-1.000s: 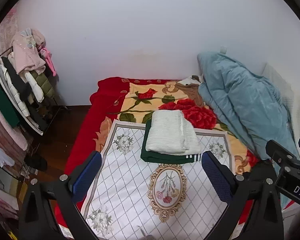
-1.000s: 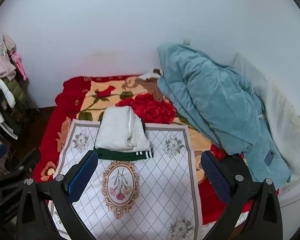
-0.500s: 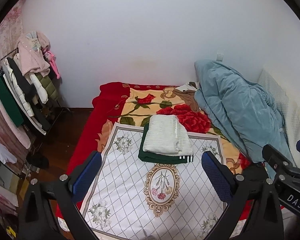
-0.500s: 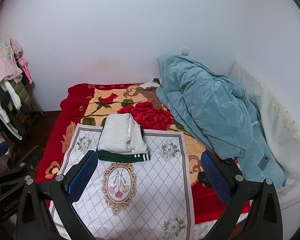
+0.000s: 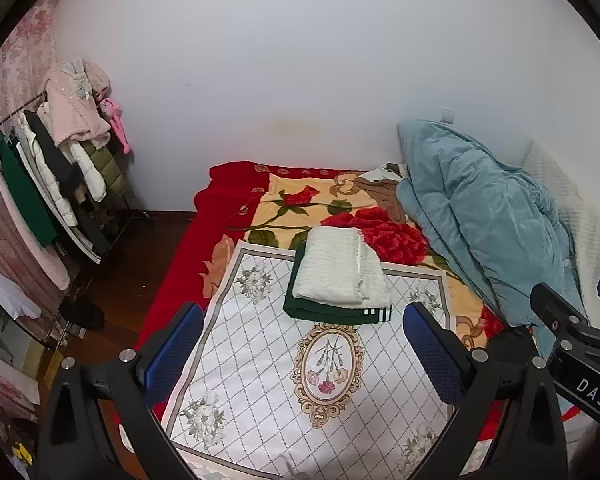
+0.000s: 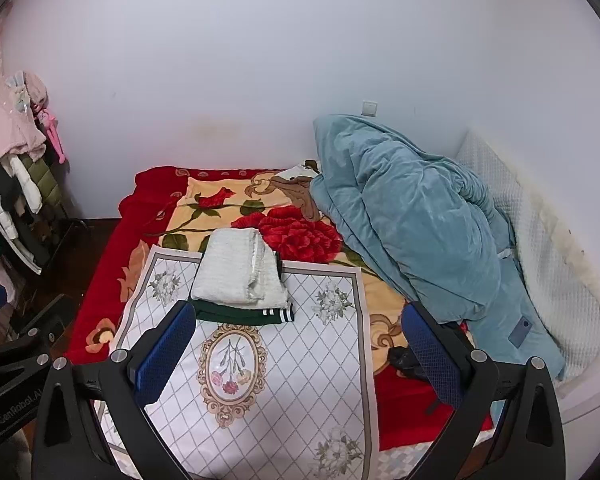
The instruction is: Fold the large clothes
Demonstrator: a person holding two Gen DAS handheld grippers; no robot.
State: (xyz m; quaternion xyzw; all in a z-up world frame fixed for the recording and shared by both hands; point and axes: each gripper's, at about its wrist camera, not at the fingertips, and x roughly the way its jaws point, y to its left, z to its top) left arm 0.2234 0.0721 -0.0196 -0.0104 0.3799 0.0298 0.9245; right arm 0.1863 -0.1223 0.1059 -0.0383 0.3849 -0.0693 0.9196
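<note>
Both the left gripper and right gripper are hovering spread wide and empty above the folded white garment lying atop the green one

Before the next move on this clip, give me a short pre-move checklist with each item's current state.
1. Left tool open and holding nothing: ok.
2. Right tool open and holding nothing: ok.
3. White folded garment lies on top of the green folded garment, stack tidy: ok.
4. Stack rests on the far end of the white patterned cloth, near part of cloth free: ok.
5. Next large garment to fold identified: cannot tell; only the blue quilt heaped at the right and the clothes rack at the left are in view.
6. Both tools clear of the stack, not touching it: ok.
</note>
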